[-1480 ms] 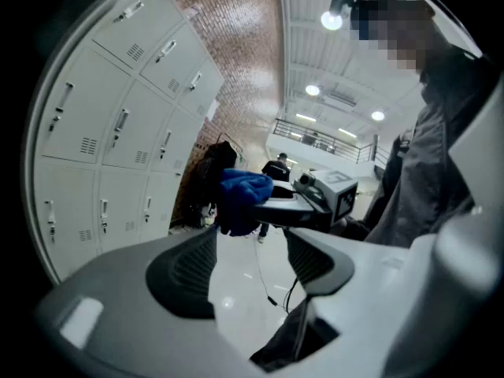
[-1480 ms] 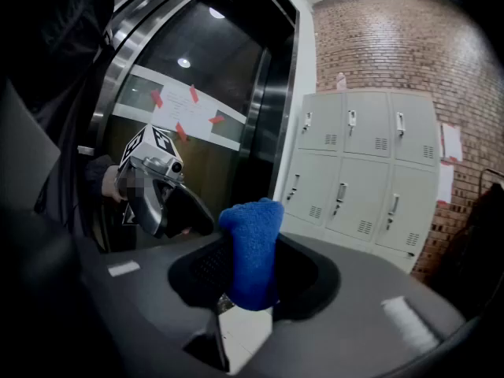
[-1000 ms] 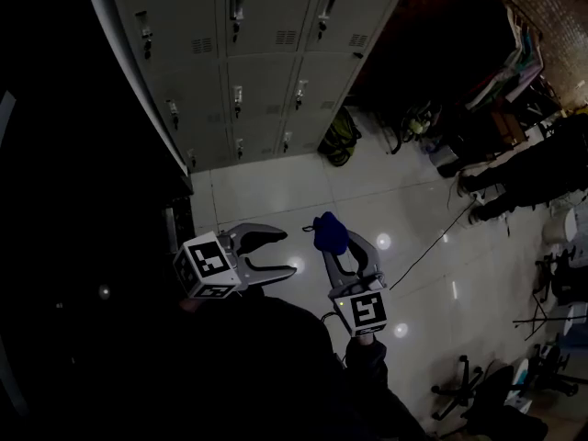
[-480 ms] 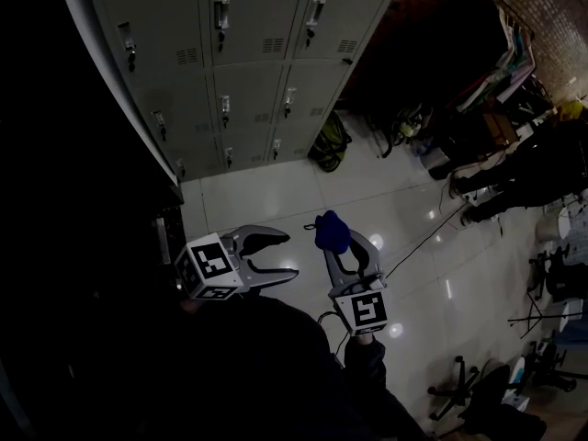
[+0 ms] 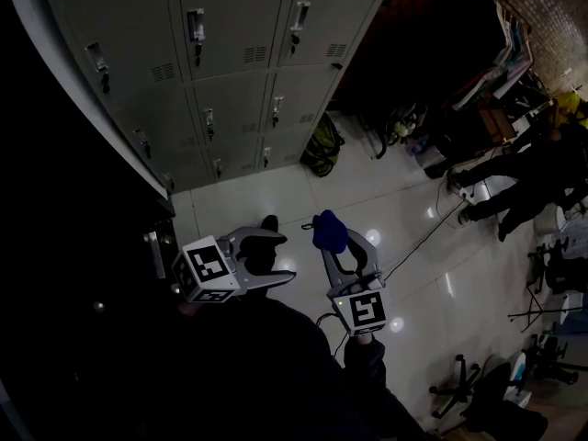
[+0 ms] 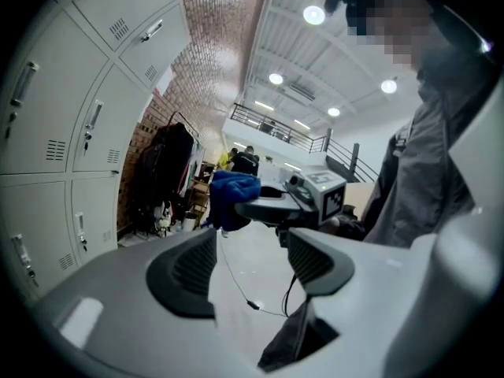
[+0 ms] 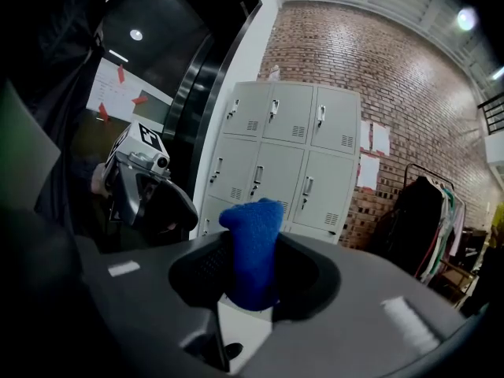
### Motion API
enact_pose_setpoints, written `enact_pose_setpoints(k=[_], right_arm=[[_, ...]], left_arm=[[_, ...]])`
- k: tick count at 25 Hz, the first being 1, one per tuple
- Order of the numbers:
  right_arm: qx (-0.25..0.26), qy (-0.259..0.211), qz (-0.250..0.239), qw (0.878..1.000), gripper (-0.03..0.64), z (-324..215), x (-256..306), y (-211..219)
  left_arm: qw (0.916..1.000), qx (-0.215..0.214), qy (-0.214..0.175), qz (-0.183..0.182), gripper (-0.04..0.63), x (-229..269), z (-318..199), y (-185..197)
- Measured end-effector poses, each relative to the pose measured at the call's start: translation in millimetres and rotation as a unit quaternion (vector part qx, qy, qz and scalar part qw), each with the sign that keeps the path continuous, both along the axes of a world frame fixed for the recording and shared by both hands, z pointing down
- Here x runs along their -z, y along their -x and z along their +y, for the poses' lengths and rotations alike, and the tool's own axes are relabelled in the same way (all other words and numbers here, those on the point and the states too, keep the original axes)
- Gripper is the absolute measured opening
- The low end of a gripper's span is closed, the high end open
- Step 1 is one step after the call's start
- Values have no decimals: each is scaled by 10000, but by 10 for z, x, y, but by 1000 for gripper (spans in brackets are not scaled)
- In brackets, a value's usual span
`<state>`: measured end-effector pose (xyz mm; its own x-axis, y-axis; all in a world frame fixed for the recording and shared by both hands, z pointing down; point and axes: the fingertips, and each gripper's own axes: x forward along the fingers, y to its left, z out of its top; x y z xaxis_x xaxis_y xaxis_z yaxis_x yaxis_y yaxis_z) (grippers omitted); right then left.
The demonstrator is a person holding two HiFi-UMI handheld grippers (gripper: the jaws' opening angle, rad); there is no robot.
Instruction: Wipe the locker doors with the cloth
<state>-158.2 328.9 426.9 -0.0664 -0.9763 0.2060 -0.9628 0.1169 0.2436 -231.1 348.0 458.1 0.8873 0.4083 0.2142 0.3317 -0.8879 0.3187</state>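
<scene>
The right gripper (image 5: 333, 249) pinches a bunched blue cloth (image 5: 328, 231) in its jaws, above the tiled floor (image 5: 386, 200) and well apart from the grey locker doors (image 5: 230, 81). The left gripper (image 5: 281, 256) has its jaws apart and holds nothing.

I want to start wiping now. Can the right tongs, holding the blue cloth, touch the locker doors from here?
Probably not yet. The right tongs, shut on the blue cloth, are apart from the locker doors, with bare floor between. Nothing blocks the way; stepping closer should do.
</scene>
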Motion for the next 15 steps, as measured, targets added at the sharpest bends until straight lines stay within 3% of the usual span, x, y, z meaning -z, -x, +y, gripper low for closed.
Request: enact_pose_setpoints(k=[7,15], right_arm=[[-208,18,-17,9998,121,-704,-47,-776],[-403,-52,-118,9991,121,-1780,131,-1886]], left_arm=[[9996,-268,75,-57,262,-74,-713,-798],[9986,-491,25,-194,262,82,-1883,-1915]])
